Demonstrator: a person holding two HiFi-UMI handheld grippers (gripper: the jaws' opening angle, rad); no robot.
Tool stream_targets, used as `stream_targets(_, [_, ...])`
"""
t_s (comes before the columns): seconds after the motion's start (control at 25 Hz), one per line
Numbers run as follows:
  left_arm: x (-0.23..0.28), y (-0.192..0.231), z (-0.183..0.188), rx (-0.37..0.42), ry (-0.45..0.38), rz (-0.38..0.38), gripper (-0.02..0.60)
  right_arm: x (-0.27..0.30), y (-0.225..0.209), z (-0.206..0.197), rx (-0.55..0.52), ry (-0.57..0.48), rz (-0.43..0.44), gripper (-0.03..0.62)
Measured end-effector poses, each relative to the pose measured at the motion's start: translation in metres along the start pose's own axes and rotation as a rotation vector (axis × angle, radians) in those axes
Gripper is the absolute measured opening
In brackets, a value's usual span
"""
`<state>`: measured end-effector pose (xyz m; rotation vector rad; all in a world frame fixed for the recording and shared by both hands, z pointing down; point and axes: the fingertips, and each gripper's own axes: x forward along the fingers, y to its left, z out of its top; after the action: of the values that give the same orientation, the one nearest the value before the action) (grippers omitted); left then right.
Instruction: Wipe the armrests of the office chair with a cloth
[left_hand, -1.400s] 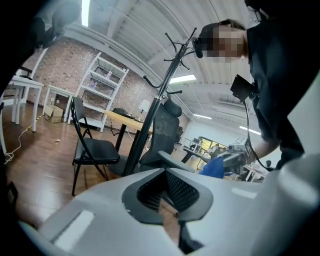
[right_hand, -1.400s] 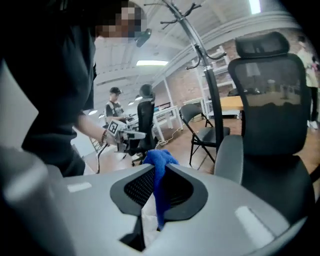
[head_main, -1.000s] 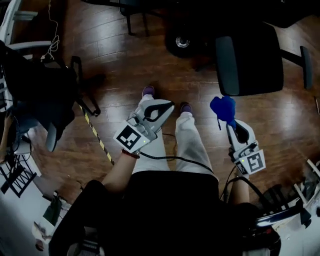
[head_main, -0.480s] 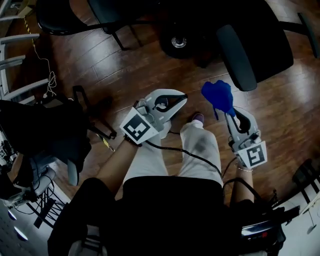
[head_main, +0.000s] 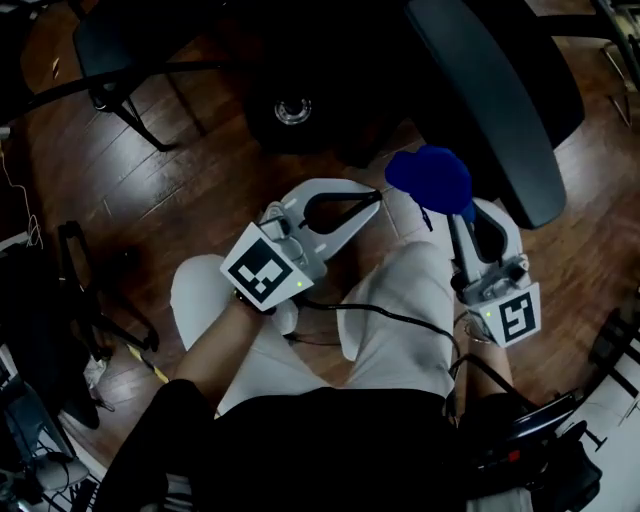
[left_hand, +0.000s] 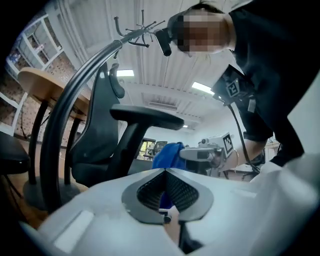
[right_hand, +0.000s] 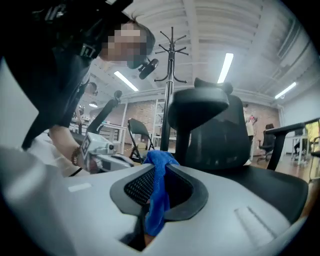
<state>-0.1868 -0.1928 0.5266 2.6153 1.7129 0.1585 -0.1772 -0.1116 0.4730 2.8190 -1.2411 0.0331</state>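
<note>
Square black-and-white markers on both gripper cubes (head_main: 262, 272). Dark wood plank floor (head_main: 200, 170), white ribbed ceiling (right_hand: 225, 30) with strip lights. Right gripper (head_main: 462, 215) at 3 o'clock, jaws clamped on crumpled blue cloth (head_main: 428, 178). Left gripper (head_main: 376, 196) near centre, jaws together, nothing between. Black office chair (head_main: 500, 80) at 1 o'clock, cropped. Its black armrest (left_hand: 147, 116) shows in the left gripper view.

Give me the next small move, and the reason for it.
Probably ease the right gripper toward the armrest until the blue cloth meets its pad. The jaws are shut on the cloth, which sits apart from the armrest; the left gripper is shut and empty.
</note>
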Motion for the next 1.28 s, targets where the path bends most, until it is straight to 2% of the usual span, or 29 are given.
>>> stream_targets(0.12, [0.023, 0.025, -0.057, 0.076, 0.013, -0.012, 0.006, 0.019, -0.023, -0.023, -0.117, -0.124, -0.095, 0.048])
stream_targets(0.28, [0.030, 0.035, -0.050, 0.135, 0.009, 0.033, 0.006, 0.012, -0.038, -0.004, -0.125, -0.308, -0.178, 0.048])
stream_targets(0.4, [0.025, 0.045, -0.051, 0.125, -0.012, 0.068, 0.006, -0.004, -0.037, 0.025, -0.115, -0.428, -0.197, 0.048])
stream_targets(0.48, [0.019, 0.046, -0.056, 0.113, -0.014, 0.072, 0.006, -0.018, -0.032, 0.033, -0.119, -0.463, -0.211, 0.048])
stream_targets(0.64, [0.022, 0.040, -0.057, 0.129, 0.001, 0.050, 0.006, -0.035, -0.032, 0.030, -0.167, -0.434, -0.212, 0.048])
stream_targets(0.76, [0.028, 0.038, -0.062, 0.164, 0.008, 0.014, 0.006, -0.020, -0.041, 0.033, -0.168, -0.391, -0.240, 0.048])
stream_targets(0.84, [0.029, 0.042, -0.066, 0.156, 0.000, 0.008, 0.006, -0.003, -0.043, 0.038, -0.152, -0.356, -0.261, 0.048])
stream_targets(0.96, [0.031, 0.053, -0.069, 0.132, -0.009, 0.024, 0.006, 0.016, -0.040, 0.048, -0.191, -0.336, -0.250, 0.048])
stream_targets(1.12, [0.033, 0.060, -0.079, 0.135, 0.034, 0.033, 0.006, 0.033, -0.042, 0.048, -0.163, -0.325, -0.213, 0.048])
stream_targets(1.28, [0.045, 0.041, -0.079, 0.123, 0.012, -0.023, 0.006, 0.037, -0.049, 0.050, -0.178, -0.277, -0.225, 0.048])
